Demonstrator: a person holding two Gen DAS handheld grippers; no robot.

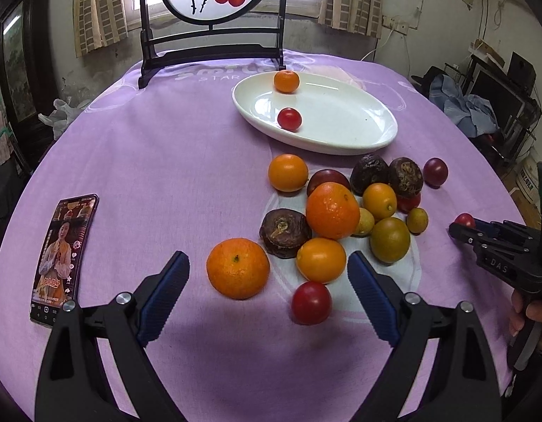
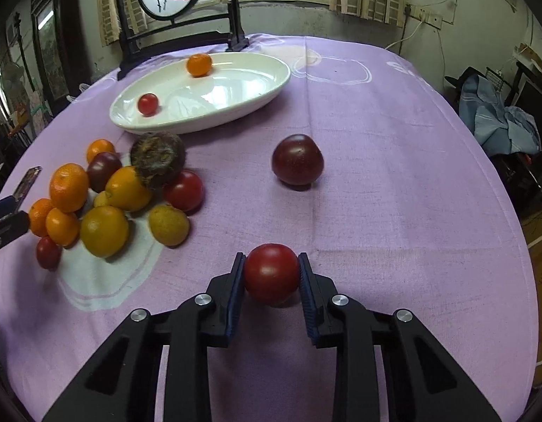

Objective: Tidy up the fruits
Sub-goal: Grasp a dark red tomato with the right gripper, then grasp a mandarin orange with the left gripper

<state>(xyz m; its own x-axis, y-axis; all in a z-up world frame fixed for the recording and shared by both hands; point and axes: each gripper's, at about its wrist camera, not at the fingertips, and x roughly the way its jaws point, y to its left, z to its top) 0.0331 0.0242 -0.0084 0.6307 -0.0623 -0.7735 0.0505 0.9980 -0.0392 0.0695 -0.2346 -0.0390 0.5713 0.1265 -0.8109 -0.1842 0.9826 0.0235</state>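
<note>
My right gripper [image 2: 271,272] is shut on a red tomato [image 2: 271,273] resting on the purple tablecloth; the same gripper [image 1: 462,227] and red tomato [image 1: 465,219] show at the right edge of the left wrist view. My left gripper [image 1: 267,270] stands open, low over the cloth, with a mandarin [image 1: 238,268] and a small red tomato [image 1: 311,302] between its fingers, touching neither. A heap of oranges, passion fruits and tomatoes [image 1: 344,207] lies just beyond. The white oval dish [image 1: 341,133] holds one small orange [image 1: 286,81] and one cherry tomato [image 1: 289,119].
A phone [image 1: 62,260] with a lit screen lies at the left of the cloth. A dark framed screen stand [image 1: 211,45] stands at the table's far edge. One dark plum-coloured fruit [image 2: 297,160] sits alone to the right of the heap. A person's hand [image 1: 527,313] grips the right tool.
</note>
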